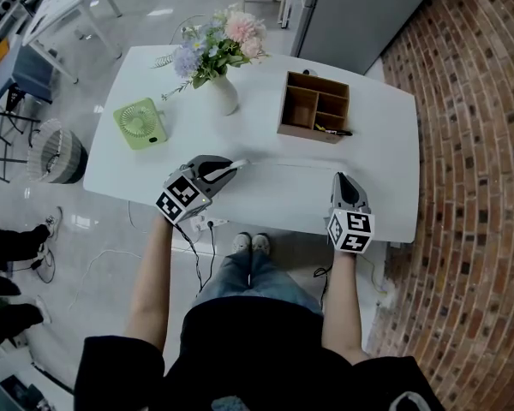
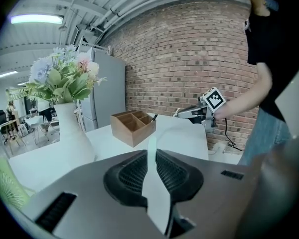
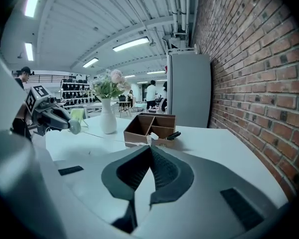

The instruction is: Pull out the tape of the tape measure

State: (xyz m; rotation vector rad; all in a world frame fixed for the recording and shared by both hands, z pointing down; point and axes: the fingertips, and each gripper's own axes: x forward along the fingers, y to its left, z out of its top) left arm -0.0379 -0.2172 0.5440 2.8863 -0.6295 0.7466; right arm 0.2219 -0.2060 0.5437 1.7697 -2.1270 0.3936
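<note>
My left gripper (image 1: 237, 166) is shut on the white tape measure case (image 1: 216, 171), which shows edge-on between its pads (image 2: 152, 180). From the case a thin white tape (image 1: 291, 166) runs right, low over the white table (image 1: 385, 144), to my right gripper (image 1: 341, 176). The right jaws (image 3: 150, 146) are pressed together on the tape's end. In the right gripper view the left gripper (image 3: 69, 124) holds the round case (image 3: 75, 127) at the left. In the left gripper view the right gripper (image 2: 180, 113) is seen across the table.
Behind the tape stand a white vase of flowers (image 1: 222, 92), a wooden desk organizer (image 1: 314, 107) and a small green fan (image 1: 140, 124). A brick wall (image 1: 471, 144) runs along the right. A floor fan (image 1: 56, 152) is beside the table's left end.
</note>
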